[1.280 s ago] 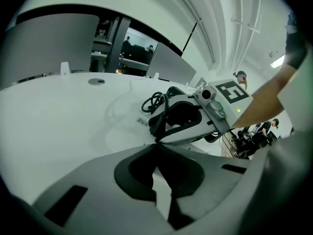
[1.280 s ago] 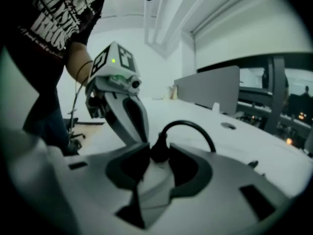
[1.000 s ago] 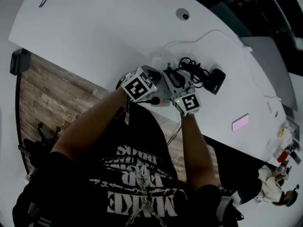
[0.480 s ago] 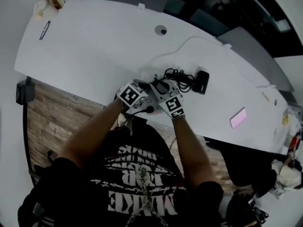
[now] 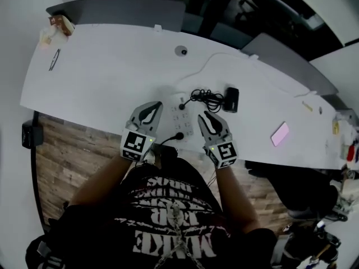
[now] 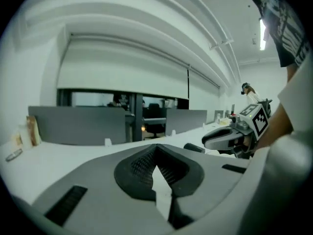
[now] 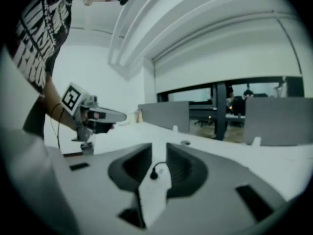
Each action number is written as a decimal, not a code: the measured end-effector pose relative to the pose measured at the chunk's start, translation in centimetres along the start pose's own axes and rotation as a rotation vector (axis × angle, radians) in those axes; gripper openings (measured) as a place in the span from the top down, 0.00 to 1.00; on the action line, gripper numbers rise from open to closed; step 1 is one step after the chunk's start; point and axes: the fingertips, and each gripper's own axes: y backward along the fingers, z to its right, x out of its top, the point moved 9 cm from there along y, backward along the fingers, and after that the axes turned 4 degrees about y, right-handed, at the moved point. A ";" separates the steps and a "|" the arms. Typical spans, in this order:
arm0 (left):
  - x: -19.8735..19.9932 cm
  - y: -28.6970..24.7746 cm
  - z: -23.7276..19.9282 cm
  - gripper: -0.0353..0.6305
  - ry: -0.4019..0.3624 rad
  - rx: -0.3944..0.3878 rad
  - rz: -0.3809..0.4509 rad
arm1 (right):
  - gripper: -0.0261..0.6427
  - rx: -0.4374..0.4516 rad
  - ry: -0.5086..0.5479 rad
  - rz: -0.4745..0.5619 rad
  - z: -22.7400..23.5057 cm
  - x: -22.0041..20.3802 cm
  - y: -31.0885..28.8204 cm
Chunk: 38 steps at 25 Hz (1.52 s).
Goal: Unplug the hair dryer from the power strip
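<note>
Left hand-held gripper clenched empty, right one released; I'd pinch the light, rigid plug by its body (not the limp cord trailing toward 2 o'clock).

Even overhead light, cool cast, shadows faint. White bench runs bright, close to clipping in head view. Heavy fisheye plus black vignette in all three views. Ceiling strip light glares in left gripper view. Right gripper close-up is soft, its whole frame slightly smeared; background windows dim.
</note>
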 end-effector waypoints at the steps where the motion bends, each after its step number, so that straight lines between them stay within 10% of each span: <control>1: 1.5 1.4 -0.2 0.91 -0.022 0.038 0.057 | 0.83 -0.043 -0.008 0.036 -0.1 1.3 1.2; 10: 6.9 8.3 -1.2 0.91 -0.064 0.159 0.229 | 0.90 -0.184 0.033 0.166 -3.2 6.3 6.6; 27: 6.5 11.6 0.7 0.91 -0.073 0.054 0.253 | 0.90 -0.251 0.046 0.190 -7.4 7.5 9.4; 32: 4.4 8.1 1.2 0.91 -0.063 0.032 0.169 | 0.90 -0.156 0.041 0.157 -5.7 6.4 8.0; 38: -3.0 1.2 2.7 0.91 0.011 -0.028 -0.168 | 0.90 0.057 0.010 0.066 -3.7 1.6 1.9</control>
